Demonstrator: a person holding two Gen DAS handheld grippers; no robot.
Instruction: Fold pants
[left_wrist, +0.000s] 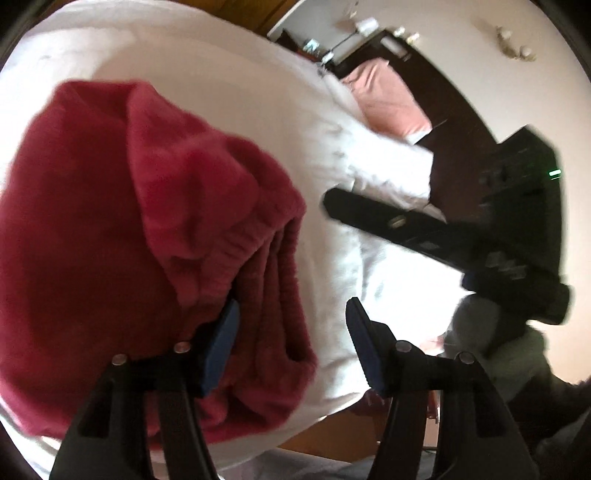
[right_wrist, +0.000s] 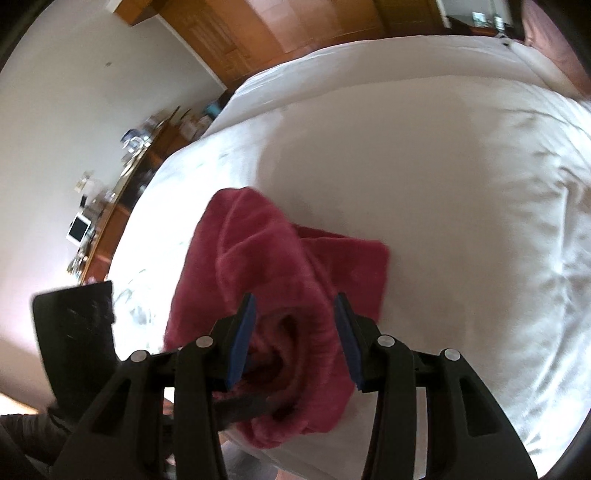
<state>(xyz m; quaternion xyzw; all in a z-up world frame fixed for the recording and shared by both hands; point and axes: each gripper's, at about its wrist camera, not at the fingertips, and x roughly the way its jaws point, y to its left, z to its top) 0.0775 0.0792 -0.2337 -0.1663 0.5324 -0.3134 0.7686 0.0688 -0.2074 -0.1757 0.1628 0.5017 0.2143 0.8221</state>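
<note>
The left gripper (left_wrist: 291, 332) stood released, its 2 blue pads parted and pressing on nothing: the pad at 9 o'clock lay against the stacked folds of the red pants (left_wrist: 122, 229), and the pad at 3 o'clock hung apart over the white bedcover (left_wrist: 229, 85). Between them sat the edge of the folded layers and a strip of bare cover. From there the pants spread toward 9 and 10 o'clock as a thick bundle, the gathered waistband ridge running toward 12 o'clock just above the left pad. At 3 o'clock in that view the right gripper (left_wrist: 332, 201) reached in as a dark, blurred bar above the cover, with a pink pillow (left_wrist: 388, 99) near 1 o'clock by a dark headboard. In the right wrist view, the right gripper's (right_wrist: 295, 341) jaws flanked a thick roll of the pants (right_wrist: 280, 258), with fleece filling the gap between the 2 pads; blur kept it from being clear whether they clenched it. The bundle ran from the jaws toward 12 o'clock and rested on the bedcover (right_wrist: 424, 166). At 9 o'clock part of the left gripper (right_wrist: 74, 332) showed, and a cluttered wooden dresser (right_wrist: 122, 206) stood at 10 o'clock.
</note>
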